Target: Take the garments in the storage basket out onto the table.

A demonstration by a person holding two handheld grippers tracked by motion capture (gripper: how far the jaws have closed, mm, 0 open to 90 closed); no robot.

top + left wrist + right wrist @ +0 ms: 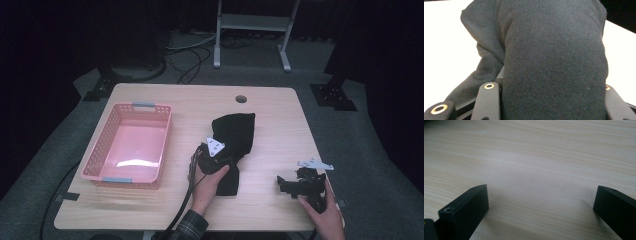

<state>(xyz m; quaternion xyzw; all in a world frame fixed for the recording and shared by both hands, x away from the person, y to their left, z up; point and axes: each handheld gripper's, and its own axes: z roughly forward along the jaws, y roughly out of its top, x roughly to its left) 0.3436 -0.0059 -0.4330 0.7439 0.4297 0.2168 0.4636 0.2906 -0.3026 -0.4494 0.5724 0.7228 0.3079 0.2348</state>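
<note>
Near right: right gripper point(300, 186), jaws spread over bare table point(270, 125), idle. Near centre: left gripper point(212, 155), jaws pinching black cloth point(234, 140) bunched mid-table; far left, pink basket point(127, 177). Risk: the cloth's loose trailing end may snag the basket rim on transfer.

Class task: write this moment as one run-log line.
left gripper: shut on black cloth | right gripper: open, above table | pink basket: empty

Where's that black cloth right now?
In the high view the black cloth lies mid-table, right of the pink basket and below the table's round hole; the left gripper is shut on its near part.
</note>
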